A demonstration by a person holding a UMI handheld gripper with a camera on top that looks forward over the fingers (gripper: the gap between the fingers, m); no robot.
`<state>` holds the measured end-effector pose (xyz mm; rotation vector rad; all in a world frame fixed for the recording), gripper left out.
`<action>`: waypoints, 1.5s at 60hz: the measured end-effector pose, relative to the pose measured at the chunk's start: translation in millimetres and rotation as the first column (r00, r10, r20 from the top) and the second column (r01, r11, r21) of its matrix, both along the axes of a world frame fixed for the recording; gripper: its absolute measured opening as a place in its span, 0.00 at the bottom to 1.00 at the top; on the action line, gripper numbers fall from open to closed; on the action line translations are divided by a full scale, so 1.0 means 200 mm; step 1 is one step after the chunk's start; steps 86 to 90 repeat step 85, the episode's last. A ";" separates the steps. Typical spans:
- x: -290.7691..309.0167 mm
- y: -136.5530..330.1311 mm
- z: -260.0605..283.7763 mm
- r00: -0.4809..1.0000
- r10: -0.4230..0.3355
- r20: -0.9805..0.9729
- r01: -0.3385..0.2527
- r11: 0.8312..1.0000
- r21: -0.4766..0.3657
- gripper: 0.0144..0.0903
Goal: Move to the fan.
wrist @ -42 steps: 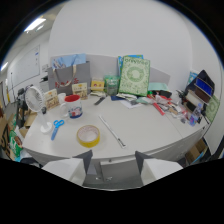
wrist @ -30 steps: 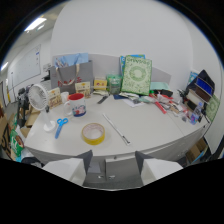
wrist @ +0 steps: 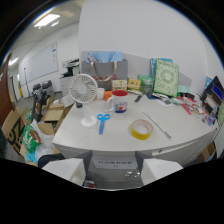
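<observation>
Tongs (wrist: 114, 170) held above the near edge of a white table (wrist: 120, 142); both fingers spread wide, nothing between them. White desk fan (wrist: 83, 93) stands upright on the table, well ahead of the fingers and off to their left, head facing roughly toward the camera. Blue-handled scissors (wrist: 102, 121) lie just beside the fan's base, on its right. Red-and-white mug (wrist: 118, 101) beyond the scissors, near the fan. Roll of yellow tape (wrist: 141, 129) lies flat ahead of the right finger, closer than the mug. A thin rod or pen (wrist: 158, 126) lies just past the tape. Green patterned box (wrist: 165, 78) stands upright against the far wall, with a grey tote bag (wrist: 104, 70) to its left behind the fan. Cardboard boxes (wrist: 15, 129) sit on the floor, far left.
</observation>
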<state>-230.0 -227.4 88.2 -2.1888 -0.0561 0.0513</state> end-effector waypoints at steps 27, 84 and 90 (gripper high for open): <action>-0.49 0.20 -0.02 0.997 0.076 0.014 -0.076 0.997 0.016 0.92; -0.60 0.58 -0.08 0.999 0.034 0.038 -0.036 0.999 0.037 0.92; -0.60 0.58 -0.08 0.999 0.034 0.037 -0.036 0.999 0.035 0.92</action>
